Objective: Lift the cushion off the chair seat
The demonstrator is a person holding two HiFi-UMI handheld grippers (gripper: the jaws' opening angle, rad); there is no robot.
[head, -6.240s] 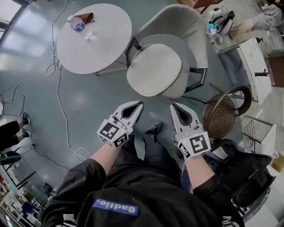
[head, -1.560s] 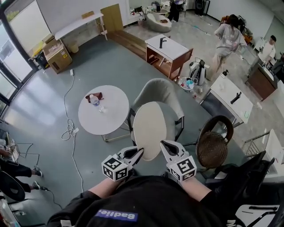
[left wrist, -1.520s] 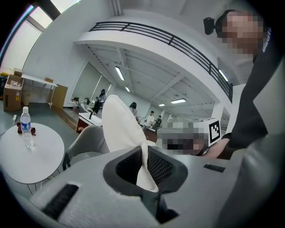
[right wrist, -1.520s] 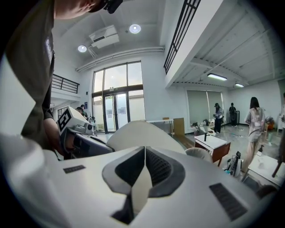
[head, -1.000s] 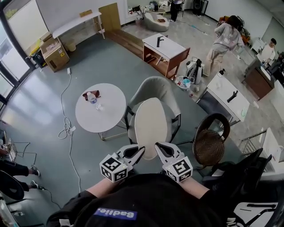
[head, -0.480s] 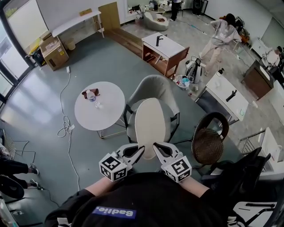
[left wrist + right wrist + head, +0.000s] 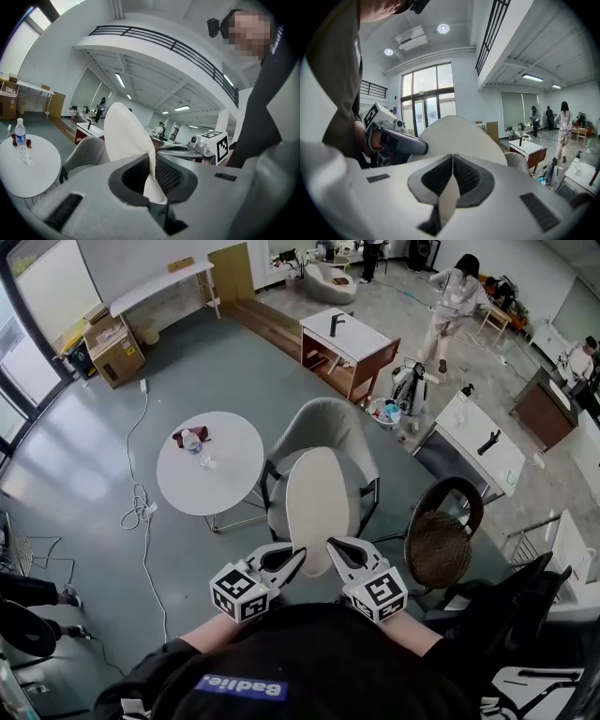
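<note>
Left gripper (image 7: 294, 557) and right gripper (image 7: 335, 547) fingers clamped on cushion (image 7: 319, 502) edge, tilted up over chair (image 7: 330, 427); grip firm, raise both evenly.

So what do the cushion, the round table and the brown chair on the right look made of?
Cushion: soft cream fabric, matte; its edge pinches thin between the jaws. Round table: smooth white top, laminate or painted, faint sheen. Brown chair: woven wicker or rattan, by its mesh texture.

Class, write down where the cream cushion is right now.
Head view, centre: the cushion is held up over the grey chair, its near edge pinched by the left gripper and right gripper.
</note>
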